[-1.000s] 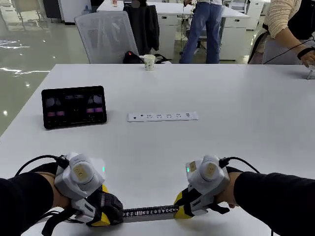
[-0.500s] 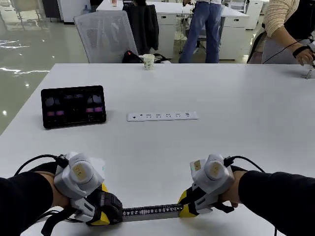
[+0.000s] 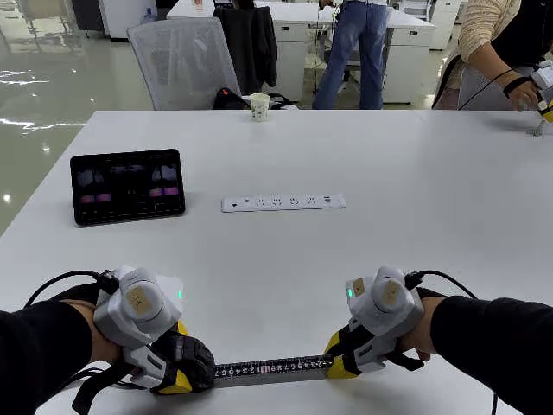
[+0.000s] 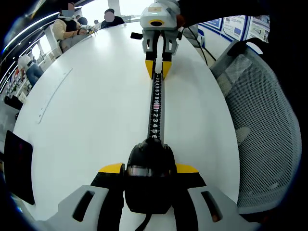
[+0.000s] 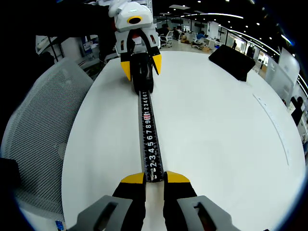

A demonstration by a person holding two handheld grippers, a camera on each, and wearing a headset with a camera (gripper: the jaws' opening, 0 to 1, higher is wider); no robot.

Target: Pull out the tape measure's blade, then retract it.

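Head view, near edge of white table [image 3: 406, 225]: both claws sit low over the top, facing each other.

- L gripper [image 3: 183, 363], near left. Jaws clamped hard on the black tape measure case [image 3: 197, 359], one yellow pad each side of it. Left gripper view confirms: the case fills the gap between the jaws, no slack seen.
- R gripper [image 3: 333, 363], near right. Jaws closed to a thin slit, pinching the tip end of the blade [image 3: 268, 370]. Right gripper view confirms: the blade end sits between the yellow pads.
- Blade is out of the case and runs straight L to R between the two claws, printed scale up, low over the table. Contact w/ the top cannot be told.
- Mesh chair [image 4: 260, 120] is just off the near table edge, on the person's side.

Mid table:
- White power strip [image 3: 283, 202], approx centre, lying flat, well apart from the claws.
- Tablet [image 3: 128, 186], left, screen lit dim w/ purple patches.

Far edge:
- Paper cup [image 3: 259, 106], upright and alone. This is the one container on the table; contents cannot be told from this angle.

Beyond the table:
- Grey chair [image 3: 186, 65] w/ a dark jacket [image 3: 255, 43] just right of it.
- Standing person in jeans [image 3: 354, 43].
- Far right, a second person [image 3: 497, 43] w/ a hand at the table edge.
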